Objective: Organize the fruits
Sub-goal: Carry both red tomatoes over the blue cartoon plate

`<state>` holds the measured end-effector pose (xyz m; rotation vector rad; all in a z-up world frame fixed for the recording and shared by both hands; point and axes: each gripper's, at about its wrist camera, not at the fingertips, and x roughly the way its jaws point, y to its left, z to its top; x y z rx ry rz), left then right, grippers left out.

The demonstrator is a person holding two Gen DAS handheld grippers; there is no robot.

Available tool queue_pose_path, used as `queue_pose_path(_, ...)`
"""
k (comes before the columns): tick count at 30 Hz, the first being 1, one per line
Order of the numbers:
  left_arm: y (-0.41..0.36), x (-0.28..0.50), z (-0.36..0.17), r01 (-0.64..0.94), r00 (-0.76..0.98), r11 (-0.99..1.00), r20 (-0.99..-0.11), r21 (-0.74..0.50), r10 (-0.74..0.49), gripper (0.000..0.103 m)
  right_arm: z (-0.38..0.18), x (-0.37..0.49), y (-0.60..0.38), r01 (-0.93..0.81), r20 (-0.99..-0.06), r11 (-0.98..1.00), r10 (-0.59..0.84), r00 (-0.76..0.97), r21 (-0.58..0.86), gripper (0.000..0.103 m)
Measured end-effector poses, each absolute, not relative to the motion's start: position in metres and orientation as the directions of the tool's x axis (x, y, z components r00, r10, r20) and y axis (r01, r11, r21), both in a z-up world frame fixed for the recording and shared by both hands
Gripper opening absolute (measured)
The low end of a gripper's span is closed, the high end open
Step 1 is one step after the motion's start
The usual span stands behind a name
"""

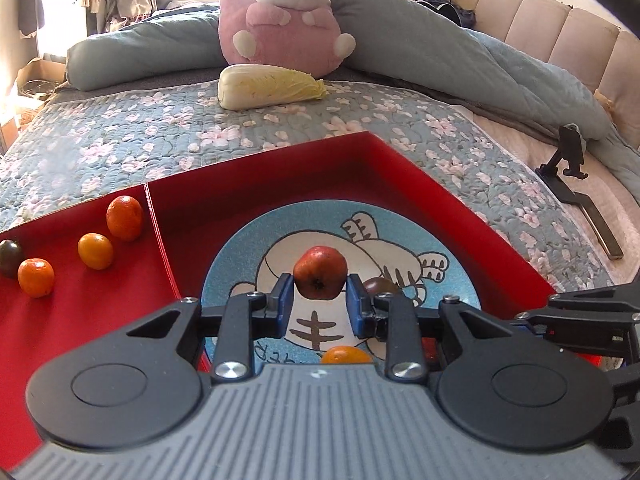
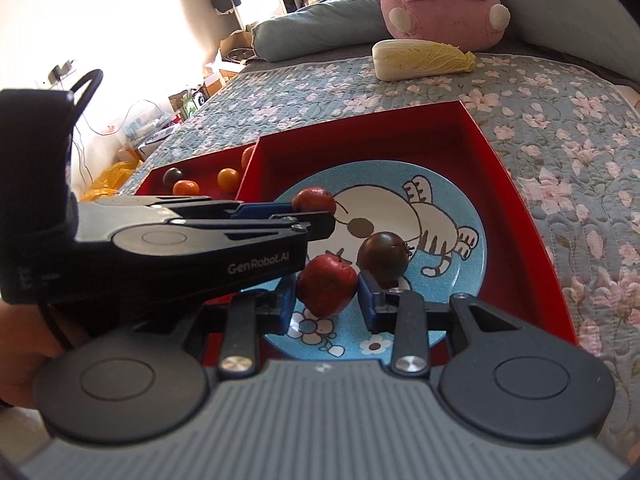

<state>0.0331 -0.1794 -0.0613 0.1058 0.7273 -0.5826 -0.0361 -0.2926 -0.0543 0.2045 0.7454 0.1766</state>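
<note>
My left gripper [image 1: 319, 296] is shut on a small red fruit [image 1: 320, 272] and holds it over the blue cartoon plate [image 1: 448, 276] in the red box [image 1: 420, 184]. It also shows in the right wrist view [image 2: 316, 210] with that fruit [image 2: 313, 199]. My right gripper [image 2: 326, 300] is shut on another red fruit [image 2: 326, 285] above the plate [image 2: 460, 204]. A dark tomato [image 2: 383, 255] lies on the plate beside it. An orange fruit [image 1: 346, 355] lies on the plate's near side. Orange fruits [image 1: 125, 217] and a dark one [image 1: 9, 257] lie in the left compartment.
The red box sits on a floral quilt [image 1: 160, 132]. A napa cabbage [image 1: 272, 86] and a pink plush rabbit [image 1: 284, 16] lie beyond it. A black phone stand [image 1: 576, 176] is at the right. A rolled blue duvet [image 1: 440, 40] lines the back.
</note>
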Motion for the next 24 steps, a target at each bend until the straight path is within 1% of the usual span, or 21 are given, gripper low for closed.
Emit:
queue_pose_path(7, -0.18, 0.038, -0.068, 0.533, 0.585, 0.84, -0.675, -0.098, -0.45, 0.033, -0.058, -0.034, -0.29, -0.093, -0.659, 0.964, 0.24, 0.712, 0.25, 0.037)
queue_pose_path(15, -0.178, 0.036, -0.064, 0.544, 0.586, 0.832, -0.66, -0.109, -0.47, 0.035, -0.057, -0.034, -0.288, -0.093, -0.661, 0.964, 0.239, 0.711, 0.249, 0.037)
queue_pose_path(17, -0.177, 0.035, -0.062, 0.544, 0.586, 0.831, -0.658, -0.114, -0.474, 0.04, -0.057, -0.034, -0.289, -0.091, -0.662, 0.965, 0.236, 0.711, 0.246, 0.037)
queue_pose_path(18, -0.177, 0.035, -0.062, 0.542, 0.589, 0.833, -0.657, -0.11, -0.471, 0.048, -0.057, -0.035, -0.288, -0.091, -0.662, 0.965, 0.235, 0.712, 0.245, 0.037)
queue_pose_path(19, -0.177, 0.034, -0.061, 0.542, 0.594, 0.834, -0.653, -0.107, -0.47, 0.051, -0.056, -0.035, -0.288, -0.091, -0.662, 0.965, 0.235, 0.712, 0.244, 0.037)
queue_pose_path(24, -0.174, 0.029, -0.054, 0.556, 0.601, 0.824, -0.632, -0.109, -0.489, 0.051, -0.055, -0.034, -0.288, -0.088, -0.661, 0.968, 0.226, 0.715, 0.235, 0.037)
